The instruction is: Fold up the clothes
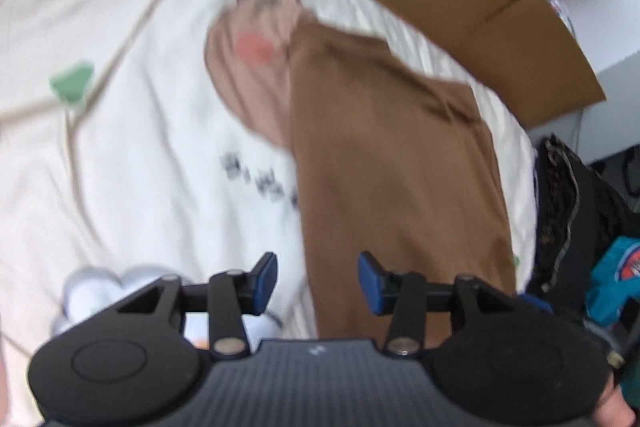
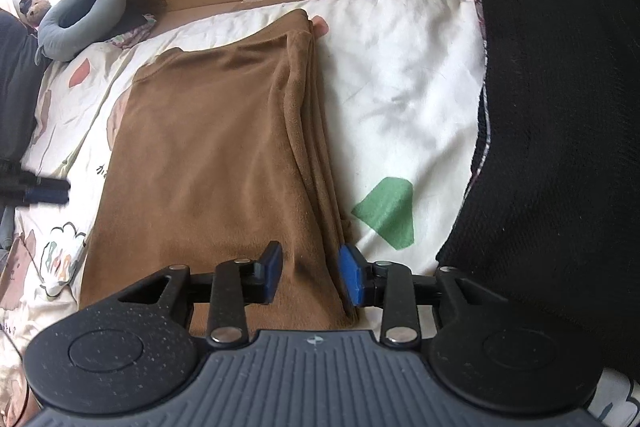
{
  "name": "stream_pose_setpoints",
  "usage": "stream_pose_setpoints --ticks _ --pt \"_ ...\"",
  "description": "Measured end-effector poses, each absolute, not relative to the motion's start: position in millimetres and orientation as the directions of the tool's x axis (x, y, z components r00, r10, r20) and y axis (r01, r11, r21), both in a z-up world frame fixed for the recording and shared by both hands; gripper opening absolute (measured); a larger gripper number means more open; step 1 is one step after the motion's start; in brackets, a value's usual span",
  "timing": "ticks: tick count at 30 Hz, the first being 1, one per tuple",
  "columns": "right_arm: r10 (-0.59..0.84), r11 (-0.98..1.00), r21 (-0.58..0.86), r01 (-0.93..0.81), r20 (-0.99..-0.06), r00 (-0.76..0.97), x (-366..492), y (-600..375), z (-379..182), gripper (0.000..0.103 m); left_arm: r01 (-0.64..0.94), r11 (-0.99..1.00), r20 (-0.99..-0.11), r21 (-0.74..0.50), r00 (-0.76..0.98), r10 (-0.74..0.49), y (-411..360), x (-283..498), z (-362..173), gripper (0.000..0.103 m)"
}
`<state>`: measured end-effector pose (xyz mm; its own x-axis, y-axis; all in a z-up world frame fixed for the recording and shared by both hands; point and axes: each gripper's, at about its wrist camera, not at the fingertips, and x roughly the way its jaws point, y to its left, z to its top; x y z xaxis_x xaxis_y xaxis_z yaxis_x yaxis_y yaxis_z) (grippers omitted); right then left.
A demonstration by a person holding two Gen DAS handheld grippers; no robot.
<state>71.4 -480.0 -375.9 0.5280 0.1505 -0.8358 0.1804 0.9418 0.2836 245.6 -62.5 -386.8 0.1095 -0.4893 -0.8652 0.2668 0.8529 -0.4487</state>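
Left wrist view: the left claw (image 1: pixel 317 283) hangs released above the bed (image 1: pixel 132 155), over the brown garment's (image 1: pixel 396 163) near left edge

Right wrist view: the right claw (image 2: pixel 307 274) stands released, straddling that garment's (image 2: pixel 208 163) folded right edge, pads not pressing it

Left wrist view motion-blurred; print on bedsheet (image 1: pixel 264 179) unreadable; brown garment (image 1: pixel 400 167) near end hidden behind gripper body.

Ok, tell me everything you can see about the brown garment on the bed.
The brown garment looks like soft, fleecy fabric, folded into a long rectangle with stacked layers showing along its right edge. It lies flat on the printed cream bedcover, beside a black cloth. The right gripper stands open over its near right edge, the pads not pressing it. The left gripper is open, clear of it.
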Motion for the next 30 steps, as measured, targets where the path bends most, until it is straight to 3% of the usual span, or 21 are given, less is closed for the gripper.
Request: stream_pose_setpoints --ticks 10,16,25,30 --pt "0.164 0.935 0.297 0.193 -0.846 0.507 76.7 -485.5 -393.4 0.039 0.224 0.834 -0.857 -0.505 -0.01 -0.516 -67.9 208.3 -419.8 0.044" --pt "0.166 0.951 0.269 0.155 -0.863 0.478 74.8 -485.4 -398.2 0.037 0.228 0.836 -0.866 -0.499 -0.088 -0.493 -69.9 192.8 -435.4 0.027" --pt "0.167 0.952 0.267 0.149 -0.862 0.478 72.6 -486.6 -400.5 0.037 0.307 0.829 -0.884 -0.468 -0.173 -0.435 -75.0 172.6 -439.3 0.027" --pt "0.169 0.951 0.272 0.148 -0.855 0.49 70.6 -486.6 -396.1 0.038 0.306 0.822 -0.875 -0.479 -0.101 -0.473 -66.9 180.0 -423.3 0.027"
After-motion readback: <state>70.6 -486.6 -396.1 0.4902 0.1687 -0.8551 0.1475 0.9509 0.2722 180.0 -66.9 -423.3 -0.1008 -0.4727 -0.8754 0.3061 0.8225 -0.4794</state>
